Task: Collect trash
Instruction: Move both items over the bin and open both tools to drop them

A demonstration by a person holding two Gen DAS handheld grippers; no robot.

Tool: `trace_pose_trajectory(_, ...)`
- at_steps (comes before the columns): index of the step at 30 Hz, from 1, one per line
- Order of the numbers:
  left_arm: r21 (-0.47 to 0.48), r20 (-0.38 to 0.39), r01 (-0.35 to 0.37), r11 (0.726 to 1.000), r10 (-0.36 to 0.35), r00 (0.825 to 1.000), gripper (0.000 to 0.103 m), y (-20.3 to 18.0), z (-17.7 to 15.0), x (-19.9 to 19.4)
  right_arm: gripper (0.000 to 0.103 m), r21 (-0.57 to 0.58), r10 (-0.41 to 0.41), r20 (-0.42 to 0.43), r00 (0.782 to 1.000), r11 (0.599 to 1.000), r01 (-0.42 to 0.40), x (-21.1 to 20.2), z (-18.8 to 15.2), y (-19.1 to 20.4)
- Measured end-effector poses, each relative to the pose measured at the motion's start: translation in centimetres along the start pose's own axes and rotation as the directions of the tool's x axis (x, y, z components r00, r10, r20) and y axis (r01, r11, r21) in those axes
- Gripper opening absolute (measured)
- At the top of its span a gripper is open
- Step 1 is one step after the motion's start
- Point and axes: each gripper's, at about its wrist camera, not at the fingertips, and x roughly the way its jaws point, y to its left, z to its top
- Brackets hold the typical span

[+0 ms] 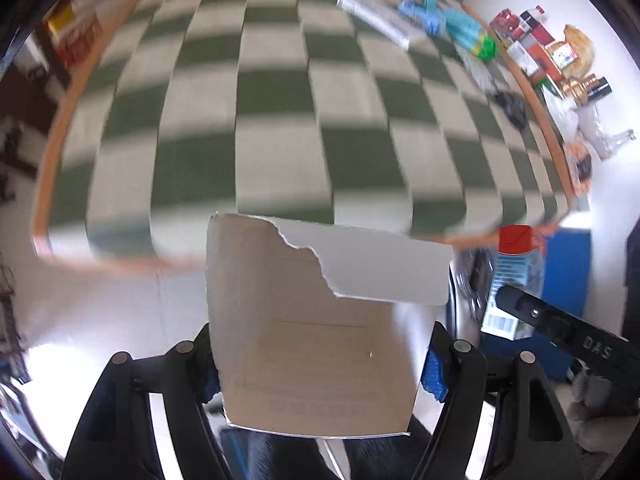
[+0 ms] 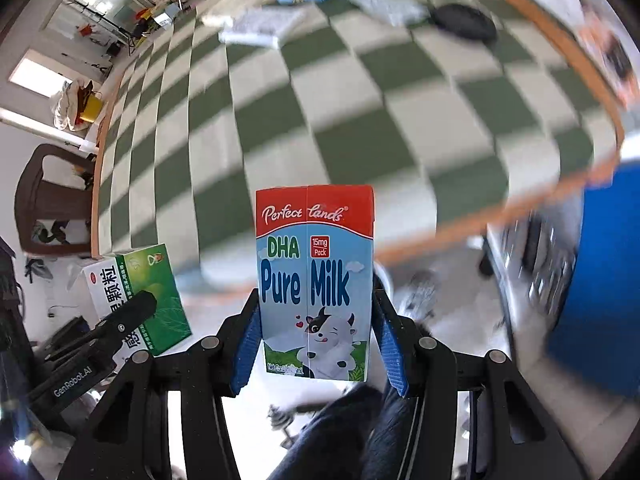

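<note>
My left gripper (image 1: 320,364) is shut on a torn-open cardboard box (image 1: 312,320); I look into its pale inside. The same box shows green and white in the right wrist view (image 2: 136,300), held by the left gripper's black finger (image 2: 128,316). My right gripper (image 2: 316,344) is shut on a "Pure Milk" carton (image 2: 316,280) with a red top and a cow picture. The carton also shows in the left wrist view (image 1: 516,272), with the right gripper's finger (image 1: 560,320) on it. Both are held off the near edge of the checked table (image 1: 280,100).
More litter lies at the table's far side: a white packet (image 1: 372,8), blue and teal wrappers (image 1: 444,20), a black lid (image 2: 464,20). Boxes and bottles (image 1: 548,52) stand beyond the right edge. A blue bin (image 2: 600,272) stands at right, a brown chair (image 2: 52,200) at left.
</note>
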Motion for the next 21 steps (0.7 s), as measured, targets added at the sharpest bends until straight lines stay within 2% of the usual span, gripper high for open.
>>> trace_pose_trajectory(4,-0.061,-0.086,0.021,0.998,-0.026,0.996,0.072,1.6,-4.1,3.2,0.054,0.045,0.005,-0.073,0.997,0.999,-0.002,2.7,-5.6,-2.0)
trace_pose_trajectory(8,-0.137,-0.151,0.023,0.99,-0.044,0.988,0.073,3.0,-5.9,8.6,0.054,0.075,0.002,-0.157,0.988,0.997,0.01,7.3,-8.8,-4.7)
trace_pose_trajectory(11,-0.165,-0.183,0.013,0.986,-0.044,0.982,0.073,3.7,-6.1,14.2,0.054,0.082,0.0,-0.197,0.98,0.997,0.016,12.2,-9.8,-6.6)
trace_pose_trajectory(13,-0.18,-0.215,0.038,0.983,-0.077,0.974,0.074,4.1,-5.9,18.9,0.054,0.071,-0.01,-0.211,0.977,0.997,0.025,15.8,-10.2,-7.6)
trace_pose_trajectory(16,-0.2,-0.245,0.049,0.979,-0.098,0.965,0.077,5.1,-6.0,25.2,0.054,0.047,-0.02,-0.218,0.976,0.998,0.031,22.2,-9.9,-9.0)
trace_pose_trajectory(18,-0.197,-0.266,0.034,0.98,-0.087,0.96,0.079,5.8,-5.8,28.7,0.054,0.041,-0.015,-0.228,0.974,0.999,0.025,25.7,-9.5,-9.6)
trace_pose_trajectory(19,-0.19,-0.271,0.022,0.982,-0.074,0.96,0.083,6.3,-5.8,30.4,0.055,0.038,-0.013,-0.237,0.971,0.999,0.023,28.1,-9.3,-10.0)
trace_pose_trajectory(20,-0.187,-0.275,0.009,0.982,-0.061,0.96,0.094,6.6,-5.7,31.6,0.055,0.034,-0.015,-0.243,0.97,0.999,0.025,29.6,-9.3,-10.3)
trace_pose_trajectory(21,-0.186,-0.278,-0.009,0.983,-0.044,0.959,0.1,7.1,-5.7,32.9,0.055,0.035,-0.005,-0.258,0.966,0.999,0.015,31.5,-9.3,-10.7)
